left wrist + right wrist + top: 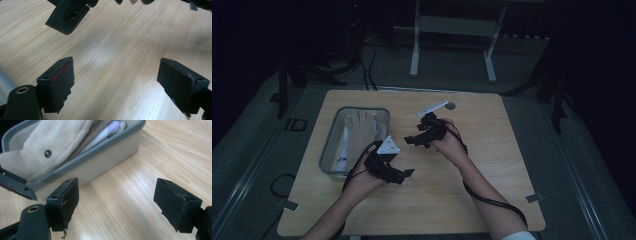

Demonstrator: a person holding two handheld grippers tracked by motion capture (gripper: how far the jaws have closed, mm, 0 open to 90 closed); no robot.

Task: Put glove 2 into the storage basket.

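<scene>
A person's hands hold two black grippers over the middle of a light wooden table (492, 165). In the high view my left gripper (404, 176) points right, just beside the grey bin (328, 150). My right gripper (414, 135) points left toward it. The left gripper view has my left gripper (115, 61) open with bare wood between its fingers, and one finger of the other gripper (67, 17) hanging above. In the right gripper view my right gripper (116, 181) is open and holds nothing, close to the bin's wall (107, 162).
The grey bin holds a beige cloth item (359, 132) with a metal snap (47, 153) and a pale object (110, 128) beside it. A small round mark (450, 106) lies near the table's far edge. Cables trail from both grippers. A white stand (452, 30) is on the floor behind the table.
</scene>
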